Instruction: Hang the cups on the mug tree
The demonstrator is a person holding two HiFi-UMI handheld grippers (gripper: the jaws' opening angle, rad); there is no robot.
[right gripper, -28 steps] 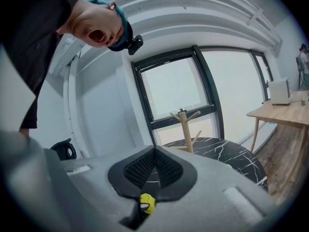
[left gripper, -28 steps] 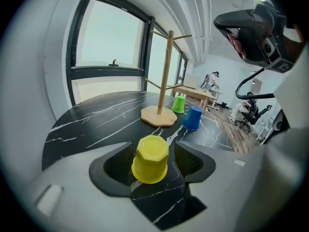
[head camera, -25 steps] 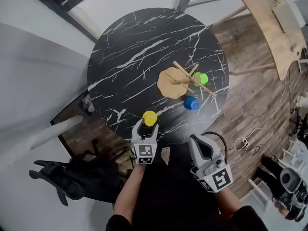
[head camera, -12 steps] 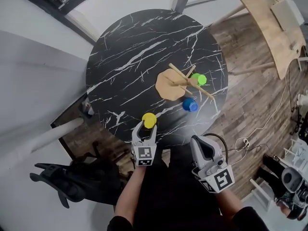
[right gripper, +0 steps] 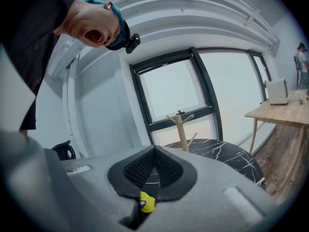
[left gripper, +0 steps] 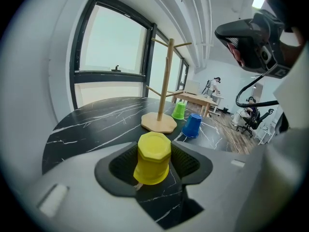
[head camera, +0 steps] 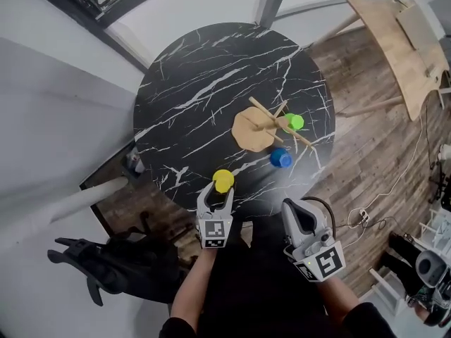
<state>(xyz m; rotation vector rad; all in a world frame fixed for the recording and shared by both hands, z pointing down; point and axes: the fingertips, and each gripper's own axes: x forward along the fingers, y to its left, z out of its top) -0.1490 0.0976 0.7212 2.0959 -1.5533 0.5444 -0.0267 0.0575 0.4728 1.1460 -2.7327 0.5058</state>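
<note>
Your head camera looked steeply down from well above on the whole round black white-veined surface [head camera: 204, 97]. The left gripper view sat low at its near edge, facing the pale wooden mug tree [left gripper: 164, 81]; the right gripper view, nearly level, shared that tree from farther off.

The wooden mug tree [head camera: 251, 128] stands upright. The green cup [head camera: 294, 122] and blue cup [head camera: 280, 158] sit inverted beside its base, and the yellow cup [head camera: 223, 180] sits inverted farther off.

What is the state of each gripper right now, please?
Left gripper: jaws have just closed on the yellow cup, holding it.
Right gripper: shut, holding nothing.
</note>
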